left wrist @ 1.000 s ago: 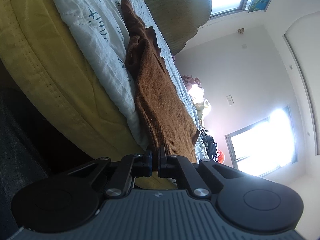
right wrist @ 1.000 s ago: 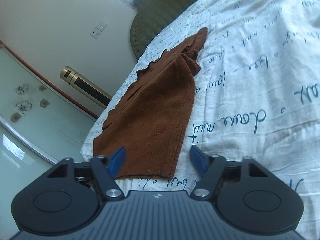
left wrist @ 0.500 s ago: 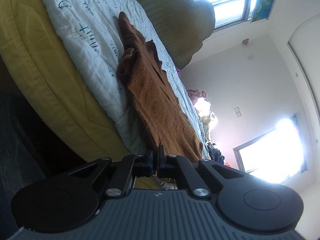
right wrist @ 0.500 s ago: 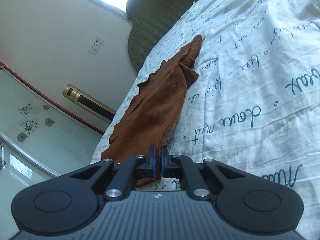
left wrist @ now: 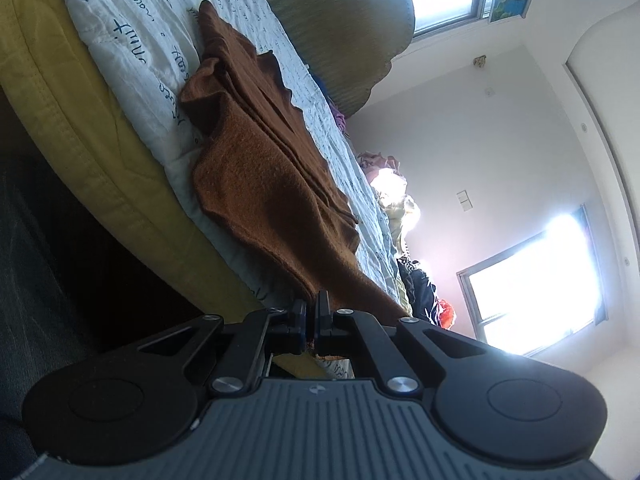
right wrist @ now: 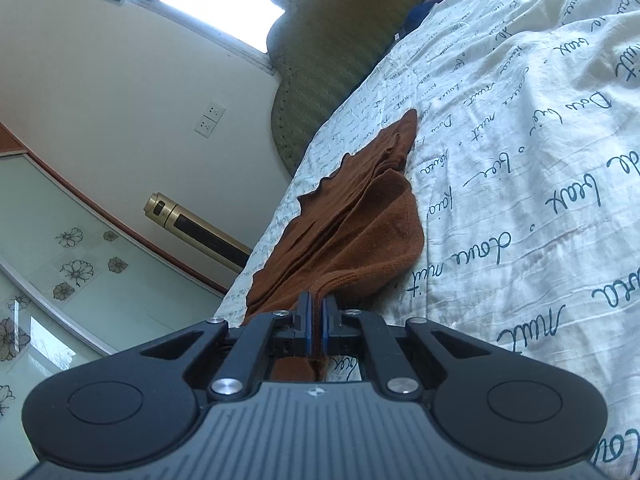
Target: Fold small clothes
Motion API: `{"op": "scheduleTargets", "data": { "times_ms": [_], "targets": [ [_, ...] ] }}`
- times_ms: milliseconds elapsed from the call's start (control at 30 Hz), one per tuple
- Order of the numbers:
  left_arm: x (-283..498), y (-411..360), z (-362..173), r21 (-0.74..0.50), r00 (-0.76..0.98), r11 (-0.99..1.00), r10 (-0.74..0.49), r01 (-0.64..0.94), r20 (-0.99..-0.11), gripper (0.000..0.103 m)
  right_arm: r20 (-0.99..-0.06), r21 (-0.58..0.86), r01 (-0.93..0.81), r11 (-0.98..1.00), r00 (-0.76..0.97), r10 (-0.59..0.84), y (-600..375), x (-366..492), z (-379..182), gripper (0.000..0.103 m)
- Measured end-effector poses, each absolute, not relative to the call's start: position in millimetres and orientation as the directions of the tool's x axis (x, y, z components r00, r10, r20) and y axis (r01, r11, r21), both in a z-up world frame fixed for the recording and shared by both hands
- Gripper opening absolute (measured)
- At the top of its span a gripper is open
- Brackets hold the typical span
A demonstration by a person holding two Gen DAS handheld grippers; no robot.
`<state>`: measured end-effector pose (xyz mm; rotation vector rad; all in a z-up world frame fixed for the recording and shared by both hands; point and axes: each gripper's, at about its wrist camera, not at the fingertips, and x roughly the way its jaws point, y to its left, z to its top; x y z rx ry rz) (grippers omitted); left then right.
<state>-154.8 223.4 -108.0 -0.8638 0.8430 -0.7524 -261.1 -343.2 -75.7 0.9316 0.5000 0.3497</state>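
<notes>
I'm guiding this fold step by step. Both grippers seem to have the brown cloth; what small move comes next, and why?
Probably carry the gripped near edge up and forward toward the far end. The left gripper and right gripper are each shut on the near hem of the brown garment, while the rest lies long and rumpled on the lettered bedspread, unfolded.

The bed (right wrist: 520, 128) is covered by a white quilt (left wrist: 132, 36) printed with dark cursive writing, over a yellow layer (left wrist: 72, 92) along its edge. A rumpled brown garment (right wrist: 360, 232) lies on the quilt, near a green padded headboard (right wrist: 332, 56).
</notes>
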Motion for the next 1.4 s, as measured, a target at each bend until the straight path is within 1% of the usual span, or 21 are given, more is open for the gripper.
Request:
{"op": "scheduleTargets", "data": {
  "times_ms": [133,233,333,433,567,633,767,867,1033,1200,1267,1400],
  "targets": [
    [-162.7,228.0,-97.2,-0.880,0.458,0.422,-0.841,0.221,-0.288,0.002,-0.239,0.835,-0.066,0.547,0.850,0.469,-339.0,-283.7,-65.2,0.004],
    [-170.4,228.4,-90.5,-0.889,0.448,0.398,-0.853,0.224,-0.269,0.002,-0.241,0.850,-0.045,0.525,0.853,0.463,-332.7,-297.5,-67.8,0.004],
    [-172.1,226.9,-86.8,-0.885,0.433,0.405,-0.857,0.232,-0.279,0.002,-0.238,0.854,-0.053,0.517,0.845,0.480,-324.9,-300.5,-69.9,0.004],
    [-163.2,228.2,-86.7,-0.889,0.448,0.400,-0.852,0.224,-0.271,0.002,-0.251,0.852,-0.046,0.522,0.838,0.484,-327.1,-280.1,-73.1,0.004],
    [-142.0,244.7,-80.3,-0.901,0.522,0.379,-0.823,0.210,-0.224,0.002,-0.273,0.841,-0.038,0.540,0.832,0.483,-343.4,-237.9,-71.3,0.004],
    [-123.9,252.6,-74.4,-0.904,0.567,0.368,-0.802,0.217,-0.190,0.002,-0.278,0.835,-0.039,0.549,0.831,0.481,-354.7,-211.1,-67.7,0.004],
    [-75.3,254.9,-70.9,-0.911,0.631,0.363,-0.758,0.197,-0.165,0.002,-0.320,0.826,-0.015,0.564,0.810,0.491,-369.5,-150.4,-69.8,0.004],
    [-32.5,249.6,-73.7,-0.916,0.651,0.372,-0.734,0.148,-0.193,0.002,-0.338,0.828,-0.004,0.560,0.793,0.506,-372.7,-102.6,-73.9,0.004],
    [36.9,243.2,-75.0,-0.915,0.667,0.398,-0.699,0.064,-0.257,0.002,-0.333,0.865,0.024,0.501,0.774,0.539,-373.4,-31.1,-84.5,0.004],
    [99.0,238.5,-75.9,-0.911,0.663,0.413,-0.676,-0.023,-0.323,0.002,-0.342,0.882,0.062,0.466,0.767,0.544,-372.2,18.4,-88.9,0.004],
    [119.8,234.0,-74.0,-0.898,0.654,0.439,-0.671,-0.031,-0.351,0.002,-0.344,0.887,0.073,0.457,0.765,0.545,-374.7,35.5,-88.1,0.004],
    [154.4,224.9,-76.9,-0.871,0.621,0.486,-0.660,-0.074,-0.422,0.002,-0.382,0.879,0.111,0.463,0.746,0.545,-378.5,65.4,-87.9,0.005]
  ]
}}
